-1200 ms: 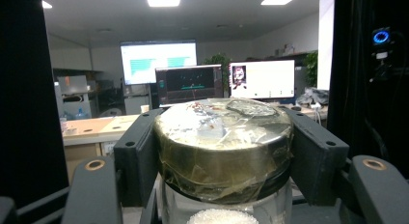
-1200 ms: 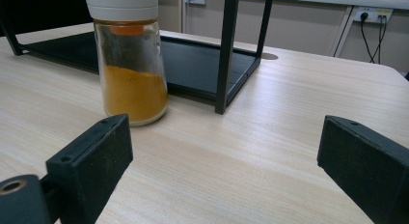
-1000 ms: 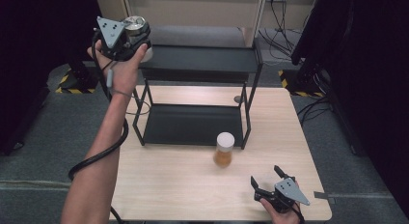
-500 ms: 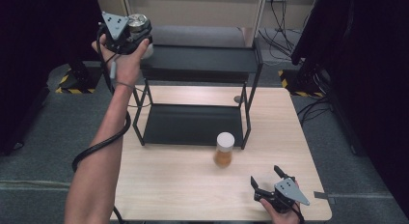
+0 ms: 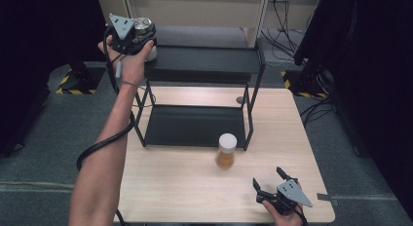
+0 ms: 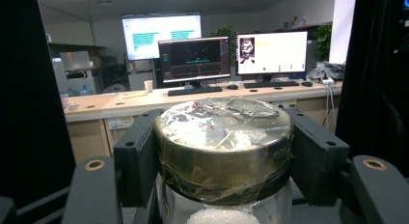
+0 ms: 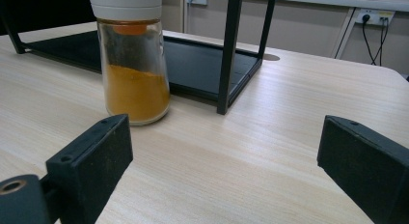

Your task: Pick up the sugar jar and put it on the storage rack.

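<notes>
While the left gripper has its two black jaws pressed against opposite sides of a jar, the pads clamp it just below its lid, a metal cap wrapped in crinkled clear film. White grains show through the glass beneath the cap. In the high view this left gripper holds the jar in the air at the left end of the upper tier of a black two-tier shelf, close to that tier's left edge; whether the jar's base touches the tier cannot be told. The person's left forearm reaches up to it along the table's left side, with the cable trailing down beside it.

The right gripper has its jaws spread wide with nothing between them, bare wood showing in the gap. It rests near the front right corner of the table, where the high view shows the right gripper. Ahead of its left jaw stands a spice jar with a white cap and orange powder, upright on the table just in front of the shelf's front right leg, apart from both jaws.
</notes>
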Action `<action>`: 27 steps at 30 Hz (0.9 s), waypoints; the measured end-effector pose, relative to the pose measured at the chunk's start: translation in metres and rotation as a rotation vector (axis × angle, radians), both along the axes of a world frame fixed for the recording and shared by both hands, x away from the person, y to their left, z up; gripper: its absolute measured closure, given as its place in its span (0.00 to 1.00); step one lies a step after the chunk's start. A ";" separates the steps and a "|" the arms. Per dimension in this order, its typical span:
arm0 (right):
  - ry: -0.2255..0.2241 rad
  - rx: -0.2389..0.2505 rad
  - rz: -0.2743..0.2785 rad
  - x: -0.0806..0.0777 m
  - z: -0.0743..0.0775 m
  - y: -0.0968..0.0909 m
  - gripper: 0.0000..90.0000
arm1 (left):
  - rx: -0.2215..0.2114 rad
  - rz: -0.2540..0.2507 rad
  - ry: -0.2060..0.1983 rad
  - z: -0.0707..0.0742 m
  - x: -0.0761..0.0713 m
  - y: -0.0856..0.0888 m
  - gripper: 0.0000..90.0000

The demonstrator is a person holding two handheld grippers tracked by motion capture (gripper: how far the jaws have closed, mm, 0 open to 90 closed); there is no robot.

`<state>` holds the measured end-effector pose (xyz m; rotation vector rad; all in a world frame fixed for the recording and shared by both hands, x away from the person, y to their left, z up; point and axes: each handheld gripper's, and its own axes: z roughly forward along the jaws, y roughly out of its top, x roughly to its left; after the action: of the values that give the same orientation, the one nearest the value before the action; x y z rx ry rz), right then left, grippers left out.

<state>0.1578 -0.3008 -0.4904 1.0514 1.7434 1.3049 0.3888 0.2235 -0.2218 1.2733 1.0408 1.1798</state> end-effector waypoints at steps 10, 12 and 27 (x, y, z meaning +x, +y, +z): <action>0.002 0.002 0.006 0.000 0.000 0.000 0.06 | -0.016 -0.004 0.016 -0.003 0.003 0.000 0.38; 0.002 0.002 0.006 0.000 0.000 0.000 0.06 | -0.012 -0.010 0.016 -0.004 0.003 0.001 0.38; 0.002 -0.001 0.004 0.000 0.000 0.001 0.05 | 0.005 0.010 -0.044 -0.006 -0.018 -0.004 0.14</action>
<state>0.1575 -0.2998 -0.4902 1.0489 1.7482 1.3056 0.3712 0.2191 -0.2276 1.2419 1.0136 1.2132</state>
